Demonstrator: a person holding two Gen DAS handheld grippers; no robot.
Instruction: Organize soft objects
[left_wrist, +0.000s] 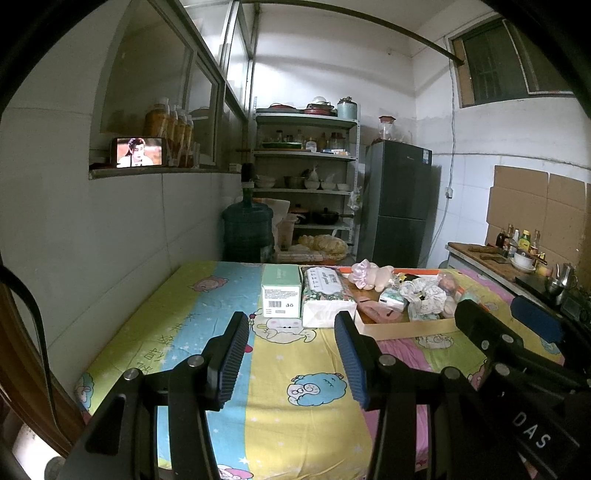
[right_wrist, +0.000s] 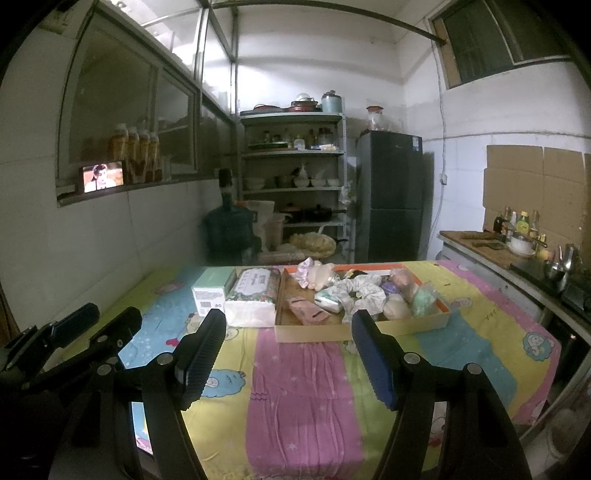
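Hovering over the striped sheet, both tools sit idle with nothing between the pads: the left gripper stands about half spread and empty, the right gripper is spread wider, also empty.

The soft things sit piled in a shallow cardboard tray just above centre in the right view, right of centre in the left view. In the pile: a pink scrunchie, a white patterned scrunchie, a pale round squishy, a flat pink pouch and a small tissue packet (the rest is too tangled to name). Just left of the tray lie a floral tissue pack and a green box, the two touching or nearly so.

Handling, as a guess: all light and squashy, nothing breakable. The scrunchies will bunch and snag on neighbours, so pinch one at a fold on top and lift clear. The squishy will deform, so close across its middle. The pouch lies flat and calls for an edge grip.

The right view shows the whole tray front and the right-hand items; the left view cuts that end off behind the other tool's finger, but shows the green box label and the sheet's left edge better.
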